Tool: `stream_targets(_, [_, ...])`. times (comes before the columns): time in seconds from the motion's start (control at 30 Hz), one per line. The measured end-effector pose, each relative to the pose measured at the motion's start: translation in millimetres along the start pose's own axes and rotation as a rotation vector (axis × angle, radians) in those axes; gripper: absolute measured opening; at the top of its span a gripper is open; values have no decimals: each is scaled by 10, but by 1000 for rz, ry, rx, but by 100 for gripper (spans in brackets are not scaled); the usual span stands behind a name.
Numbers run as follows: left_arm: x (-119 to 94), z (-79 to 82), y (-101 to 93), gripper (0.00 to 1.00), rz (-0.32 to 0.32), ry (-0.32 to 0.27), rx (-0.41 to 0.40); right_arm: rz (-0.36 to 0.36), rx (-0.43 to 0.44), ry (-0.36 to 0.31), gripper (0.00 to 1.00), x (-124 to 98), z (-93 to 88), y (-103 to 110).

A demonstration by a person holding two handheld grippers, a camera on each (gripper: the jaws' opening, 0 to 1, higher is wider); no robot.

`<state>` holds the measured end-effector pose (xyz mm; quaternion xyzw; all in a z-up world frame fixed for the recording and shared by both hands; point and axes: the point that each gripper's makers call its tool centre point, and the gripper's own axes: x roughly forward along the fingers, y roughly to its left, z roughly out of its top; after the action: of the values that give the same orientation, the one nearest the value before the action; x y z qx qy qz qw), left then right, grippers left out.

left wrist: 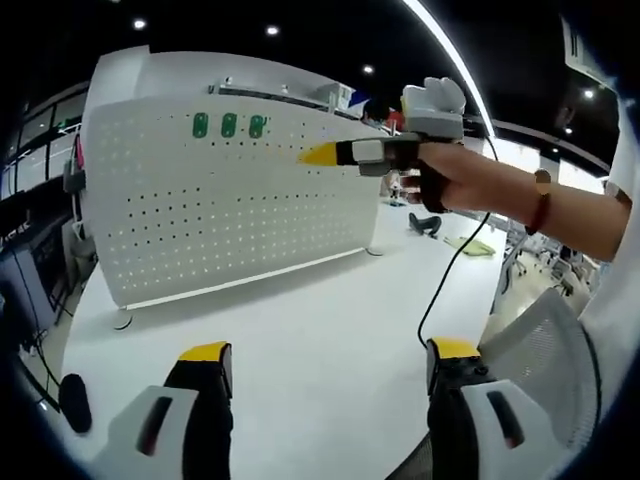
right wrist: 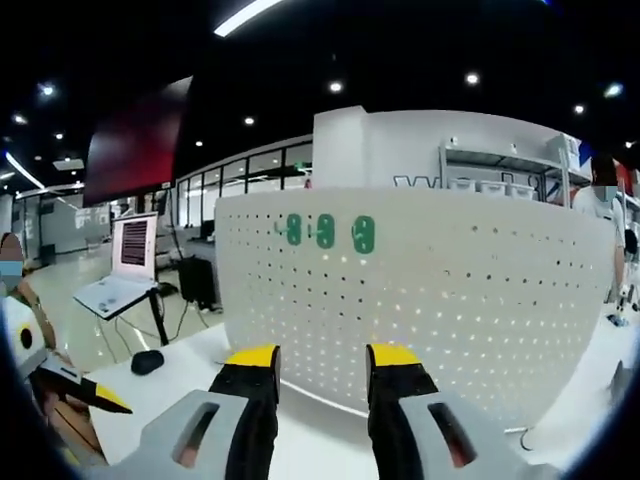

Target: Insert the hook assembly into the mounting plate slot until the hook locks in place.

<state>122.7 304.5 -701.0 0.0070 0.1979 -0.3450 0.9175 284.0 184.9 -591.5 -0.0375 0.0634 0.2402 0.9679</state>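
Hooks [right wrist: 325, 231], three green ones, hung in a row near the top of the white pegboard [right wrist: 420, 290], well apart from either tool. From the tools outward: the left gripper [left wrist: 330, 365] stood with its yellow-tipped jaws spread wide over the bare white table [left wrist: 300, 330], holding nothing. The right gripper [right wrist: 320, 365] had its jaws parted by a narrower gap, also empty, pointing straight at the pegboard. In the left gripper view the right gripper [left wrist: 325, 154] reached in from the right, held by a hand [left wrist: 450, 180] with a bracelet on the wrist, its yellow tips close before the board's upper part, just beside the hooks [left wrist: 229, 125]; a black cable [left wrist: 450, 270] trailed down from it. Whether its tips touched the board could not be told.

Nothing lay between the jaws and the board. A black mouse [right wrist: 147, 361] sat on the table to the left in the right gripper view, and behind it an open laptop [right wrist: 125, 265] rested on a stand. The left gripper [right wrist: 95, 395] showed at that view's lower left edge.

Each hook looked like a small green oval tab, upright, evenly spaced; finer detail was too small to make out. The pegboard was white, dotted with regular holes, standing upright on the table on small round feet [left wrist: 122, 322].

The table was plain white. Around it lay an office with ceiling spotlights, a long strip light [left wrist: 450, 60], glass partitions and white shelving [right wrist: 500, 170]. A mesh chair back [left wrist: 540, 350] showed at lower right in the left gripper view.
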Motion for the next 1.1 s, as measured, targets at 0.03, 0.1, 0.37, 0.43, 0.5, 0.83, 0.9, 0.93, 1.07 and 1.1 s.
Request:
stream_targets(0.03, [-5,-6,6,81,2,0,-3,-2,-3,7,34,-16,-19,-4])
stream_targets(0.1, [-10,-36,16,81,3,6,-5,2,-14,11,34,-56,-54,2])
stream_targets(0.37, [-54,-199,91,78,26,42,-27,7,-8,26,34,-203,-175,36])
stream_targets(0.43, [-60,-229,110,78,30,55,-21,13,-10,30,34,-221,-193,48])
stream_targets(0.5, [-61,-237,137,78,33,57,-25,5,-5,30,34,-247,-199,40])
stream_targets(0.83, [28,-295,264,75,47,71,-19,11,28,20,33,-353,-230,101])
stream_targets(0.9, [32,-288,282,74,54,57,-42,10,31,20,33,-380,-238,105])
stream_targets(0.93, [33,-287,283,75,53,52,-45,12,29,17,33,-387,-237,109])
stream_targets(1.07, [37,-324,310,75,59,63,-43,14,18,8,33,-435,-242,120])
stream_targets(1.1, [35,-338,327,75,63,62,-41,15,21,1,33,-453,-236,123])
